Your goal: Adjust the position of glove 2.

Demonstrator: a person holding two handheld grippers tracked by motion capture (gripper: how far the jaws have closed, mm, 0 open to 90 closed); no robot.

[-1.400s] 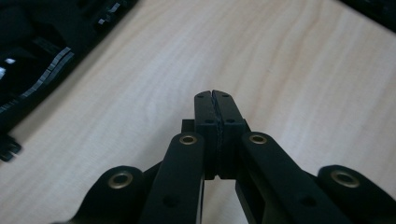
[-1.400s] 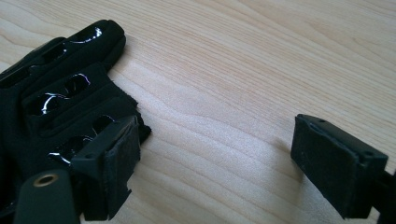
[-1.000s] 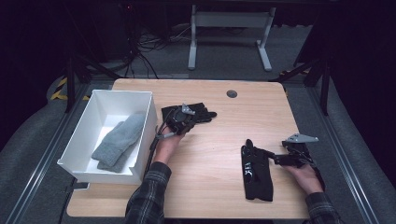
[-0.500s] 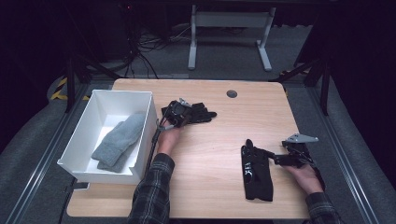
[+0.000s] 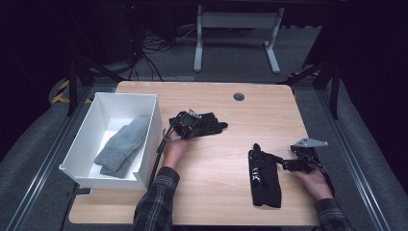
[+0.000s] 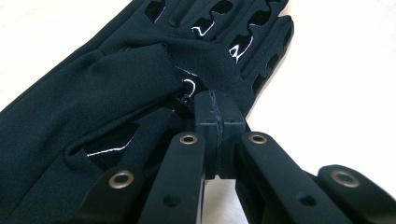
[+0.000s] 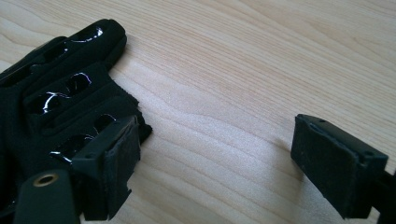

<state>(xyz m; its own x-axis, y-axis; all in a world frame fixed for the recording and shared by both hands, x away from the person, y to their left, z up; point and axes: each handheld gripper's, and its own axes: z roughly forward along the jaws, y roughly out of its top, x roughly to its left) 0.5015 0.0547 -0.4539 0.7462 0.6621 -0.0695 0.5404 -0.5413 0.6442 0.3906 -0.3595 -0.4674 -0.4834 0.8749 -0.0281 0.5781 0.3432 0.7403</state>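
black glove point(image 5: 207, 124) near the white box point(image 5: 149, 139) is now pinched in the left tool point(image 6: 215, 116), which came down on it, so it looks ready to lift, while the right tool point(image 7: 215, 154) waits wide open by the other glove point(image 5: 263, 175) on the counter point(image 5: 216, 192).

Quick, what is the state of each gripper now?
Left gripper: closed, pinching a fold of the black glove.
Right gripper: open, holding nothing, beside the second black glove.
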